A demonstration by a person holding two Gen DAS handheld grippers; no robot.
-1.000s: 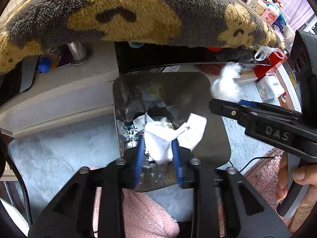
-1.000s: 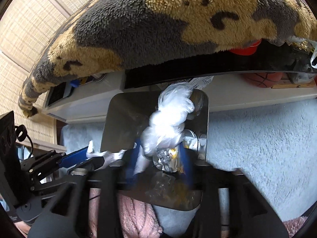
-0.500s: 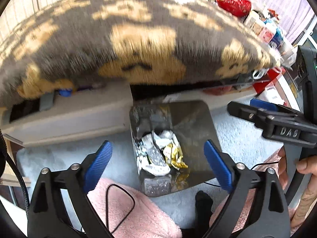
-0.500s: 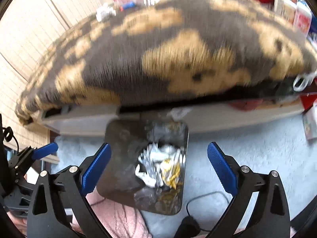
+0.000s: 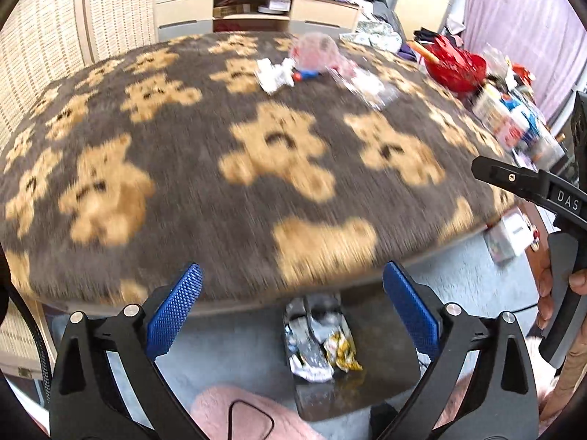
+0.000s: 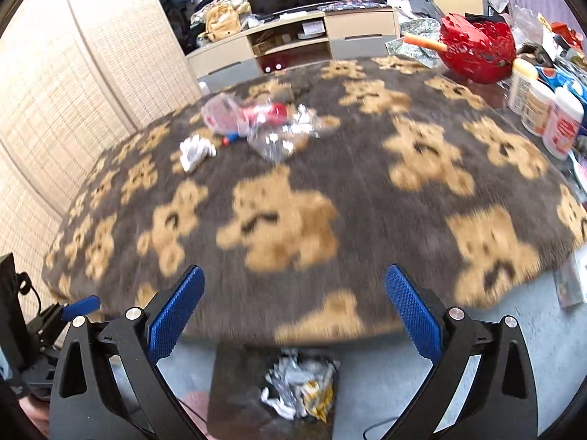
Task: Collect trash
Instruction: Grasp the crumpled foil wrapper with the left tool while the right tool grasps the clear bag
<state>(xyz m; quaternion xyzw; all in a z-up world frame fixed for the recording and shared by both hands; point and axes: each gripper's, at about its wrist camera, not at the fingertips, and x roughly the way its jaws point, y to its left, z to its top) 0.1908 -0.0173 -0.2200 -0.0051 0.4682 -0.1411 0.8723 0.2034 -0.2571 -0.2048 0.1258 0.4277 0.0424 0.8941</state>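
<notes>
Both claws, the left claw [image 5: 291, 315] and the right claw [image 6: 293, 317], are standing wide apart and holding nothing, where a second ago each was pinching a white wad over the bin [image 5: 381, 333] below them. Those wads are now lying in the bin with the foil scraps [image 6: 299, 385], so that load counts as collected. Beyond the fingertips the bear blanket [image 6: 330, 183] is coming into view, and at its far side more trash is waiting: a crumpled tissue [image 6: 196, 152] and clear wrappers [image 6: 271, 128], likely the next pickup.

"DAS" in white on the right gripper [image 5: 528, 187]
</notes>
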